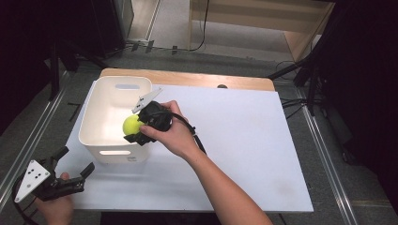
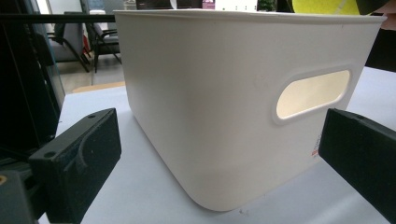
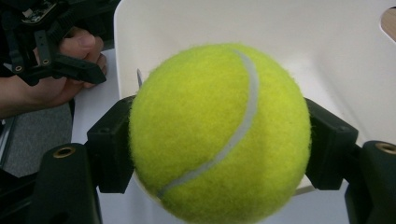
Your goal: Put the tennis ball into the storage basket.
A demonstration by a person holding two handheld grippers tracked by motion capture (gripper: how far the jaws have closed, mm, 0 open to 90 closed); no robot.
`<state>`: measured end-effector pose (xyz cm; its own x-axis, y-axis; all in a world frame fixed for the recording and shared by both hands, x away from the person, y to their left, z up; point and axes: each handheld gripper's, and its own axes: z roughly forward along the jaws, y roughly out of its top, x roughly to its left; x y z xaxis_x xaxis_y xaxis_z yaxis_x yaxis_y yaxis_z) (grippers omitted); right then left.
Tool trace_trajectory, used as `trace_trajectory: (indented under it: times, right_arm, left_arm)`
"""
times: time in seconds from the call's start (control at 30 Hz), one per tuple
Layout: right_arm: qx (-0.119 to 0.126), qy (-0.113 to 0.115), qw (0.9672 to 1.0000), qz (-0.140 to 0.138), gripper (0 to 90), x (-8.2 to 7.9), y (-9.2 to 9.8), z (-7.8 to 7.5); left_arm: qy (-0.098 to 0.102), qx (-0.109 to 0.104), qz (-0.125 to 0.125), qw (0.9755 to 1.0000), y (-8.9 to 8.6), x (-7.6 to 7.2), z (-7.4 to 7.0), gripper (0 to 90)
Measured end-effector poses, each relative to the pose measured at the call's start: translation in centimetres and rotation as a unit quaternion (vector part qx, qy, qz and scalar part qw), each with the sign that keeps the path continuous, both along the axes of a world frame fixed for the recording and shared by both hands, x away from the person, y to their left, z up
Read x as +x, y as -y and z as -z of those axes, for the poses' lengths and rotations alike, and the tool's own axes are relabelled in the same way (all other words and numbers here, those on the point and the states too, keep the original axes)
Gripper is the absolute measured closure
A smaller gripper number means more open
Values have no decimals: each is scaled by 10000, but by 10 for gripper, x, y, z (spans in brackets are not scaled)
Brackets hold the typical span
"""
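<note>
Tennis ball (image 1: 131, 124) sat clamped between the black jaws of the right gripper (image 1: 136, 125), held over the white bin (image 1: 92, 123) at its near-right part, above the rim; in the right gripper view the ball (image 3: 219, 133) was squeezed from both sides w/ the bin's inner wall (image 3: 289, 32) behind it. Nearest the person, at the table's near-left corner, the left hand (image 1: 57, 208) held the left gripper (image 1: 75, 164), jaws spread wide w/ nothing between them, grey three-cornered plate on top, pointed toward the bin but well apart from it. In the left gripper view its two jaws stood far apart at either side of the bin's outer wall (image 2: 210, 102), whose oval handle cutout (image 2: 312, 94) faced the camera; a slice of the ball (image 2: 327, 6) showed above the rim at top right. Right forearm (image 1: 220, 187) came in from the bottom and crossed the white tabletop (image 1: 244, 140) diagonally to the bin's near-right corner. Bin rested on the table's left part, a 2nd handle cutout in its far wall. Past the white sheet, a strip of wood edge (image 1: 187, 77) ran along the table's far side. Room beyond: grey floor (image 1: 234, 56) w/ cables, metal rails at both sides, pale wooden furniture (image 1: 263, 23) at the back, dark surrounds.
</note>
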<state>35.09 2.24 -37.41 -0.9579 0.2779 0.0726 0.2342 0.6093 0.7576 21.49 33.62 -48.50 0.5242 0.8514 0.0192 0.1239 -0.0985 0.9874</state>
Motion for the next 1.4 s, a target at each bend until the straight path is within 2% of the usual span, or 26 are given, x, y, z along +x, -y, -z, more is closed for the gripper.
trace_trajectory:
  times: [0.13, 0.4, 0.47, 0.63, 0.77, 1.1, 1.27, 1.4]
  right_arm:
    - [-26, 64, 10000, 8, 226, -1, 0, 0]
    - [34, 68, 10000, -31, 139, -4, 2, -2]
    - [41, 107, 9999, 12, 103, -4, 4, -2]
    - [96, 126, 9998, 108, 95, -5, 11, -1]
    - [143, 156, 9997, 130, 10, -6, 17, -2]
    - [323, 237, 9987, 314, 10, -11, 34, -2]
    - [273, 253, 9983, 447, 9, -13, 44, 5]
    - [271, 180, 9981, 520, 9, -14, 54, 10]
  left_arm:
    - [-2, -4, -1, 10000, 0, 0, 0, 0]
    - [0, -8, 5, 10000, 0, 0, 0, 0]
    - [2, -10, 7, 10000, 0, 0, 0, 0]
    - [-1, -8, -2, 10000, 0, 0, 0, 0]
    - [1, 0, -3, 10000, 0, 0, 0, 0]
    - [1, -1, 4, 10000, 0, 0, 0, 0]
    - [1, 12, -10, 10000, 1, 0, 0, 0]
    - [13, 14, -15, 10000, 1, 0, 0, 0]
